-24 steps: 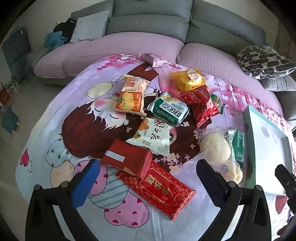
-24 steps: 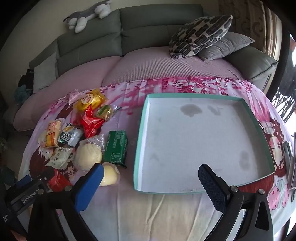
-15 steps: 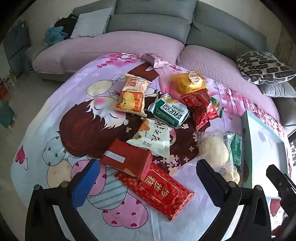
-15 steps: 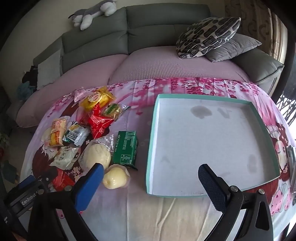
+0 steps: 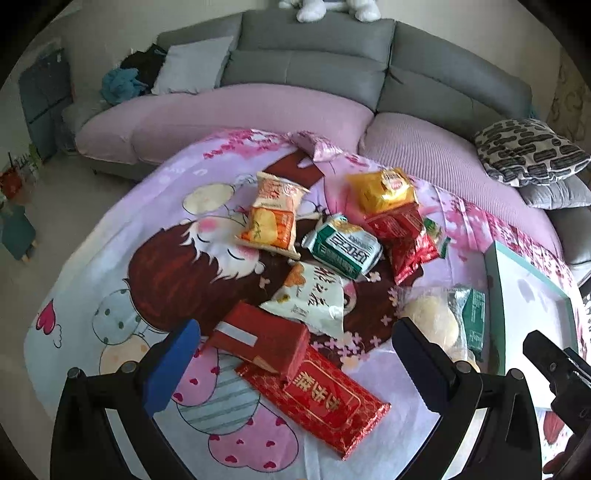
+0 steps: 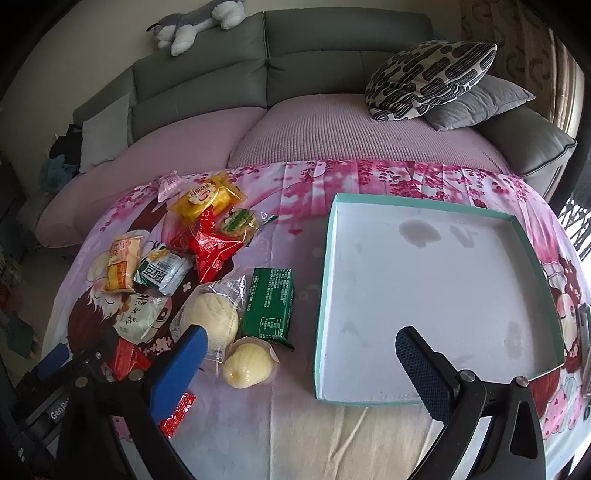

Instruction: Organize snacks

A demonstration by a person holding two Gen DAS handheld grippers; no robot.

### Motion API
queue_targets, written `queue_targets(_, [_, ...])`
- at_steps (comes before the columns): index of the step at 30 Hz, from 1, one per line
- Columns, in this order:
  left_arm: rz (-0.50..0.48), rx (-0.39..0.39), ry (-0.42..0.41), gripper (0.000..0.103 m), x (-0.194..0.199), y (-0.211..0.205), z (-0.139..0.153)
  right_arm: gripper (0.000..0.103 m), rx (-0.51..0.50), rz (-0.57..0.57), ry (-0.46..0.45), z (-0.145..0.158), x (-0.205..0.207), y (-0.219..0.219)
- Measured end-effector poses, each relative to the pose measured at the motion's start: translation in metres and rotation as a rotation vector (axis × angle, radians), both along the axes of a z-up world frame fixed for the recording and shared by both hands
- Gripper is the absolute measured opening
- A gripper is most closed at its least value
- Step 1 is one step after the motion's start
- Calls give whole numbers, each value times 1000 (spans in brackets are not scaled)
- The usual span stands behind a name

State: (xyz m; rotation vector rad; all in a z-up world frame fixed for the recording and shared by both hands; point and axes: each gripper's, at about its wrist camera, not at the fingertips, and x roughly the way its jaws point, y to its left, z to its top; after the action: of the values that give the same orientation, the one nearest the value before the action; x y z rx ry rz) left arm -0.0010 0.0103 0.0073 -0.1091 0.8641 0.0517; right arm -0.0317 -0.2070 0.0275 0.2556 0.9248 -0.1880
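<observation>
Several snack packs lie on the cartoon-print cloth. In the left wrist view my open, empty left gripper (image 5: pixel 293 354) hangs just above a red box (image 5: pixel 262 341) and a long red pack (image 5: pixel 314 393). Beyond lie a white pack (image 5: pixel 310 299), a green-white pack (image 5: pixel 343 247), an orange pack (image 5: pixel 271 219) and a yellow pack (image 5: pixel 382 188). In the right wrist view my open, empty right gripper (image 6: pixel 301 360) hovers between a wrapped bun (image 6: pixel 249 367) and the shallow teal-edged tray (image 6: pixel 325 280). A green pack (image 6: pixel 269 304) lies left of the tray.
A grey sofa with pink cover (image 6: pixel 332 125) runs along the table's far side, with patterned cushions (image 6: pixel 428 79) on it. A plush toy (image 6: pixel 195 22) lies on the sofa back. A second bagged bun (image 6: pixel 216 319) sits beside the green pack. Floor drops off at left (image 5: pixel 74 206).
Both grippers have drawn back and tilted up slightly, so the sofa back and plush toy come into view. The right view shifted left toward the snacks. Nothing was grasped.
</observation>
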Motion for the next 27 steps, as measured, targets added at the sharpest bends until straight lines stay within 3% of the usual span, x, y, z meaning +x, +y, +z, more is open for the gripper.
queue_targets(4, [18,-6,-10,103,0,3,2,103,-3,-6,3,-1,2,0])
queue_targets(12, [19,-26,73,103,5,6,-2,103,2,1,4,-4,11,3])
queue_targets(20, [-16,-25,70,103,4,-1,-1,103,12,4,7,-11,10,3])
queue_targets(27, [-16,46,75,103,6,-2,-2,103,25,1,8,-14,9,0])
